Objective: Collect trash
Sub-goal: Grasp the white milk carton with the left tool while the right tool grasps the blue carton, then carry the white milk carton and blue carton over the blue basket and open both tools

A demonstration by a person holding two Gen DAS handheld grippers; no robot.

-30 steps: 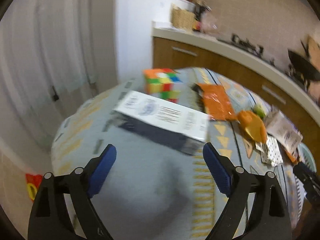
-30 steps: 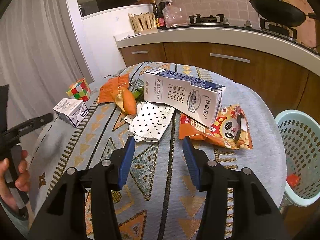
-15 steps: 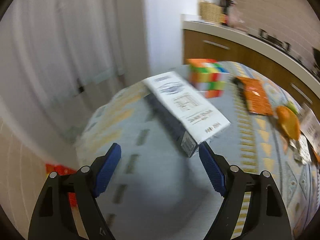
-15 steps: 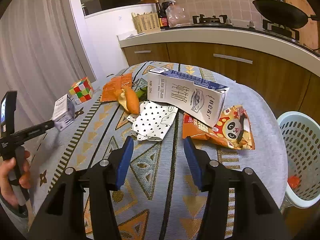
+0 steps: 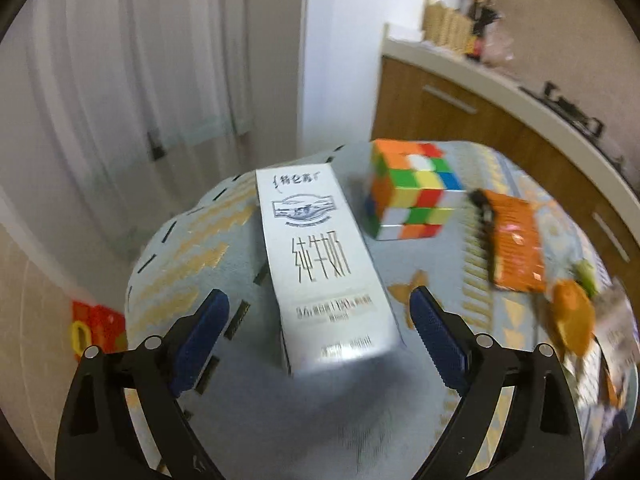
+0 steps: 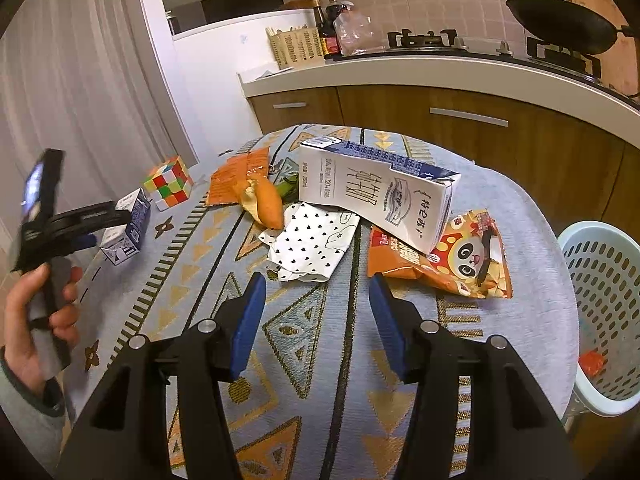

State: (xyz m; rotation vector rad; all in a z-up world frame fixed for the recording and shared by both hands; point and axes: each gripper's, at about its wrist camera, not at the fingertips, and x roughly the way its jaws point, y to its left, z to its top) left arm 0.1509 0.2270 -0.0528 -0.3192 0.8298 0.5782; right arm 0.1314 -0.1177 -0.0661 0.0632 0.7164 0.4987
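A small white milk carton point(image 5: 324, 264) lies on the round table, its near end between the open fingers of my left gripper point(image 5: 316, 320); the pads do not touch it. It also shows in the right wrist view point(image 6: 126, 226) at the table's left edge. My right gripper point(image 6: 316, 304) is open and empty above the table's front, short of a polka-dot wrapper point(image 6: 312, 240), a large milk carton point(image 6: 380, 196), a panda snack bag point(image 6: 440, 260), an orange peel point(image 6: 262, 200) and an orange packet point(image 6: 236, 176).
A Rubik's cube point(image 5: 412, 188) stands just behind the small carton, right of it. A pale green laundry-style basket point(image 6: 600, 312) stands off the table's right edge with a red scrap inside. A kitchen counter point(image 6: 440, 68) runs behind the table.
My left gripper has swung round the small carton, which now lies lengthwise between its fingers instead of crosswise ahead. My right gripper has crept slightly forward.
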